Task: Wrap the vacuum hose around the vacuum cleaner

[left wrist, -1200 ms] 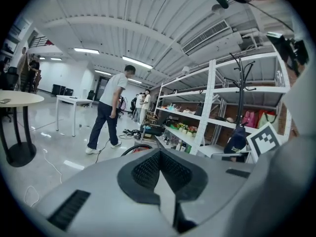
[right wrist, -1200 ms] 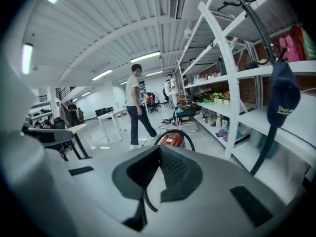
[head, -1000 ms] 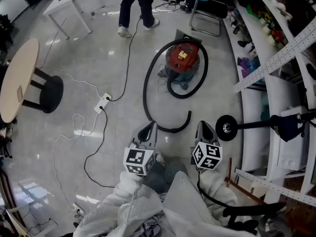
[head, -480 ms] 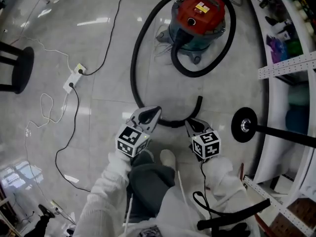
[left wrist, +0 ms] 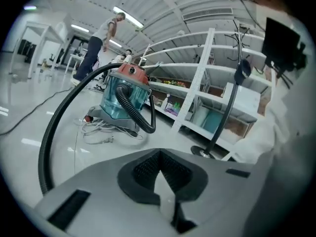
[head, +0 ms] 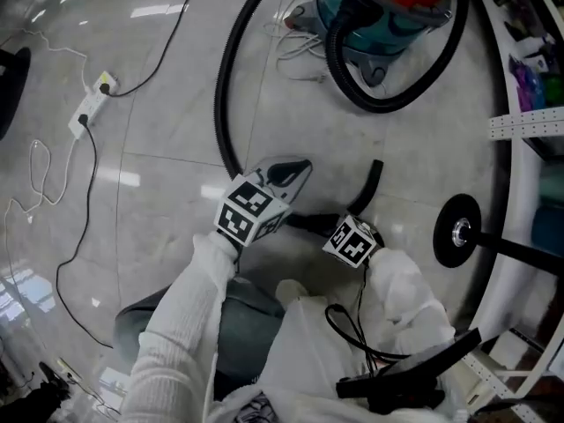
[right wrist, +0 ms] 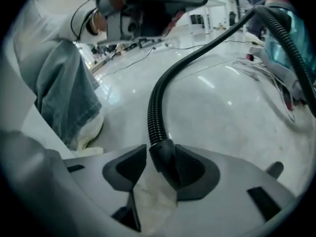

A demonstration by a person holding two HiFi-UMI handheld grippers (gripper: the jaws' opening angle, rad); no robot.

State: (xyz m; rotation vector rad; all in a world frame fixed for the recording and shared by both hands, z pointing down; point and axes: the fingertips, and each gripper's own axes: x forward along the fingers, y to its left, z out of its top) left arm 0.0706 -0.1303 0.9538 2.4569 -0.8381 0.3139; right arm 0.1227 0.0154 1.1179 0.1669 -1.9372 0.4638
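Note:
The vacuum cleaner [head: 397, 11], red on top with a teal body, stands on the pale floor at the top of the head view. Its black ribbed hose [head: 222, 122] loops out left and back to a free end [head: 374, 176]. My right gripper [head: 344, 226] points steeply down over that stretch. Its jaws have just been opening, and the hose's smooth cuff [right wrist: 160, 154] lies between them against the right pad, with a gap at the left pad. My left gripper [head: 300, 167] hovers beside the hose, shut and empty [left wrist: 159, 154].
A power strip [head: 88, 108] with white and black cables lies at the left. A round black stand base [head: 458, 233] and white shelving [head: 529, 122] are at the right. Loose cord [head: 295, 51] lies by the vacuum. A person [left wrist: 101, 38] stands far off.
Both grippers have dropped toward the floor and now sit at the hose near its free end. The right jaws now straddle the hose. The view has closed in on the floor.

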